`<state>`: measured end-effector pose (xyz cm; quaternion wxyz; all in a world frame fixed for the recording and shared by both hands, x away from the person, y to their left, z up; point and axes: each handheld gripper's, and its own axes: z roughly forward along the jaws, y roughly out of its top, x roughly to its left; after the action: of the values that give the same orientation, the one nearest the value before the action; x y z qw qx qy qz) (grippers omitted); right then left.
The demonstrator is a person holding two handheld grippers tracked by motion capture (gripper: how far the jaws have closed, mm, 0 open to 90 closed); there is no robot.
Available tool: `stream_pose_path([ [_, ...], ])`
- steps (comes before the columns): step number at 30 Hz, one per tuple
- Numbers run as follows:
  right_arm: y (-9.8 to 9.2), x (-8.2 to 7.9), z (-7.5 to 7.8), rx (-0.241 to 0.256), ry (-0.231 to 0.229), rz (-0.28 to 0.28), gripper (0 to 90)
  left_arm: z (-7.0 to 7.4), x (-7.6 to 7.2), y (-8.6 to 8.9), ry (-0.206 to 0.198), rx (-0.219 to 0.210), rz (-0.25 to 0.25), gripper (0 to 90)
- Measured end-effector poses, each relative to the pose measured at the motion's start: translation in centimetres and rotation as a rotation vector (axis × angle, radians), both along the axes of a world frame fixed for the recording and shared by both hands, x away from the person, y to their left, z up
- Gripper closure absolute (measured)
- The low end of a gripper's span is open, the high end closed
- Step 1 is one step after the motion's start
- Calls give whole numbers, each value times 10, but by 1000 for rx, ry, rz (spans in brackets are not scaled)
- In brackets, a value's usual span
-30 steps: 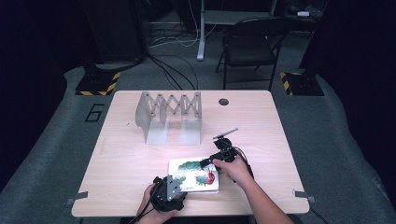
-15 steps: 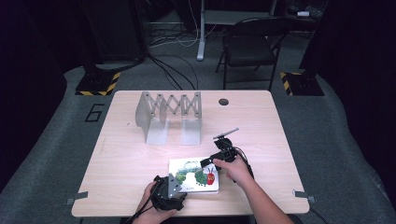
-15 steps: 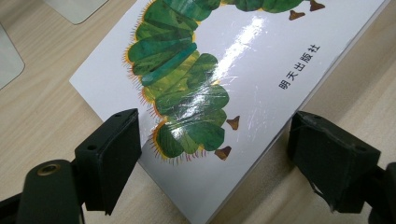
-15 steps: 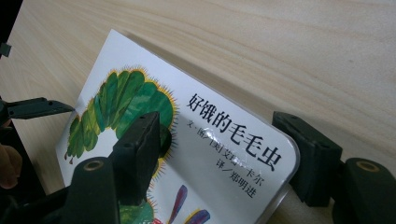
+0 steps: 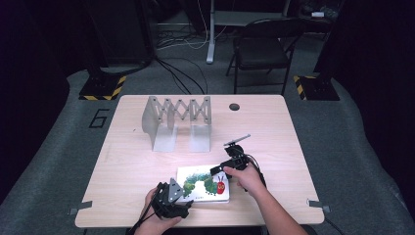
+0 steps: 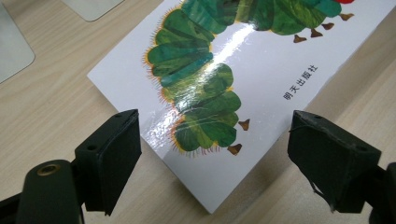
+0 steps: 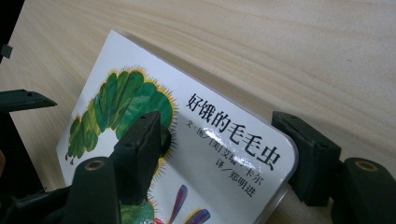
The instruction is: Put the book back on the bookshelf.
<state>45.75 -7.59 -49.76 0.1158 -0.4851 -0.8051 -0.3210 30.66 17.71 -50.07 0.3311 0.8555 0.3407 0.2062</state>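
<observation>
1. The left gripper (image 5: 172,199) sits at the near edge of the table (image 5: 127,161), its jaws spread wide on either side of the near-left corner of the picture book (image 5: 203,184); in the left gripper view that book (image 6: 233,88) lies flat between the two pads without touching either.
2. Since a second ago this gripper has barely shifted. It waits at the corner, not gripping.
3. The book rests near the front edge, right of centre, cover up with its green caterpillar showing.
4. The right gripper (image 5: 226,164) is at the book's far-right corner. In the right gripper view its jaws stand apart, one pad over the cover and the other just outside the rounded corner of the book (image 7: 205,154), which looks tipped up off the wood.
5. Compared with a second ago the right hand has edged slightly inward over the cover, which I read as the start of a lift.
6. Far left of both, the grey expanding book rack (image 5: 177,120) stands empty, a likely destination.
</observation>
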Motion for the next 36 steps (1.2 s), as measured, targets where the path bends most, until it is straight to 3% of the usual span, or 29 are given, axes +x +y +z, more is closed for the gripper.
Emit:
stream_pose_path([
  [8,0,1,0,1,-4,2,344,3,12,8,31,-24,31,180],
  [14,0,1,0,1,-4,2,343,2,16,7,47,-14,29,182],
  [20,0,0,0,1,2,-3,343,-1,19,9,79,-45,37,163],
  [36,0,-3,2,-15,-16,-1,366,-7,19,12,80,-84,56,152],
])
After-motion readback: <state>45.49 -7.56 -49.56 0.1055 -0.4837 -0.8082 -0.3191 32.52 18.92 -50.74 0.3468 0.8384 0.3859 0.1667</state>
